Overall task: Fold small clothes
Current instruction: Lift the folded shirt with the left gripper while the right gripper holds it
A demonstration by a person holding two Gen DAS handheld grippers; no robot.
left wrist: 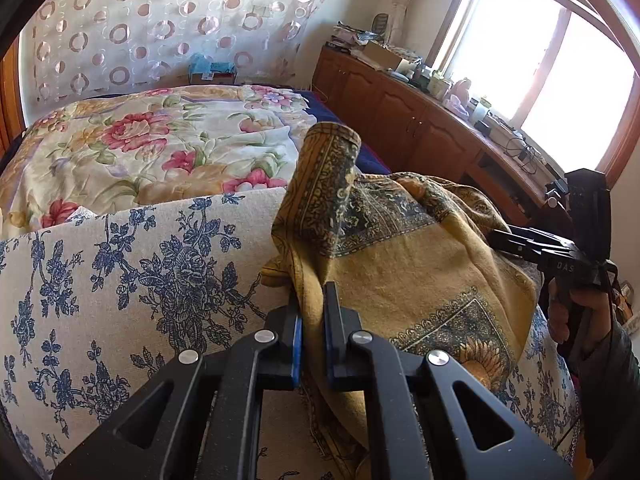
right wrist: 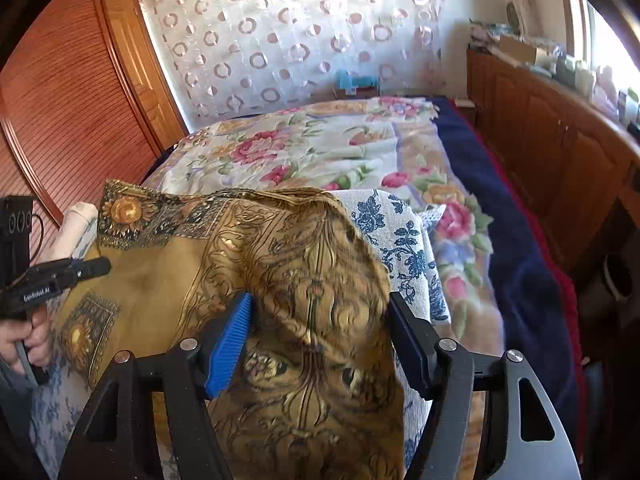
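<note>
A mustard-yellow cloth with dark ornate borders and sunflower squares (left wrist: 408,256) lies bunched on a white board with a blue flower print (left wrist: 120,280). My left gripper (left wrist: 313,300) is shut on a raised fold of this cloth, and one corner stands up above it. My right gripper (right wrist: 320,304) is open with the cloth (right wrist: 280,264) lying between its jaws. The right gripper also shows at the right edge of the left wrist view (left wrist: 532,246), and the left gripper shows at the left edge of the right wrist view (right wrist: 94,268).
The board rests on a bed with a flowered quilt (left wrist: 160,140) and a navy blanket (right wrist: 520,260). A wooden cabinet (left wrist: 400,112) with clutter on top runs under a bright window. A wooden wardrobe (right wrist: 60,100) stands at the left. A circle-patterned curtain (right wrist: 300,32) hangs behind the bed.
</note>
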